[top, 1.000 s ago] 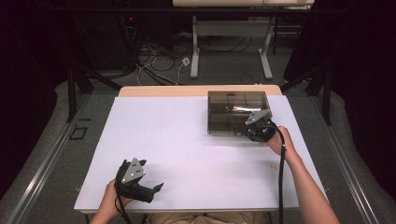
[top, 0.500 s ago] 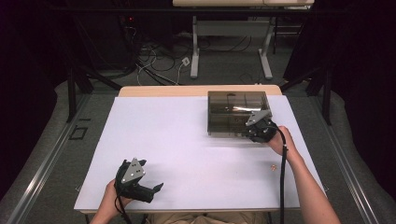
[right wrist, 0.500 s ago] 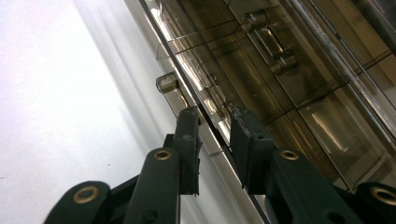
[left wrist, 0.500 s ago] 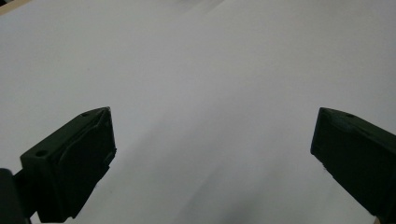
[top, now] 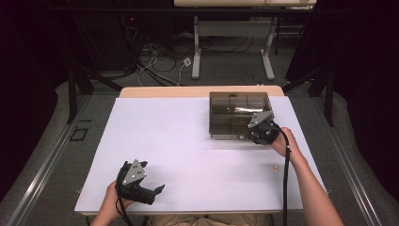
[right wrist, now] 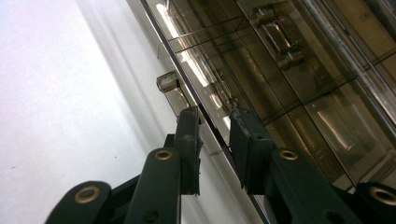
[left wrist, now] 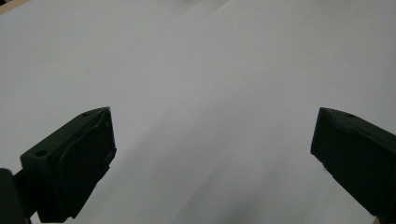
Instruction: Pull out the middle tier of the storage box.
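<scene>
Right claw point(top: 254, 134) pinches the front lip of the smoky plastic box point(top: 235, 110) at the far right of the white surface point(top: 188, 141), probably to lift its lid, while the left claw point(top: 151, 192) waits wide open, holding nothing.

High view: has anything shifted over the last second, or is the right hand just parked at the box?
No visible change. The right gripper stays at the front edge of the smoky clear box, jaws close together astride its edge. The left gripper stays open above the white table, holding nothing.
</scene>
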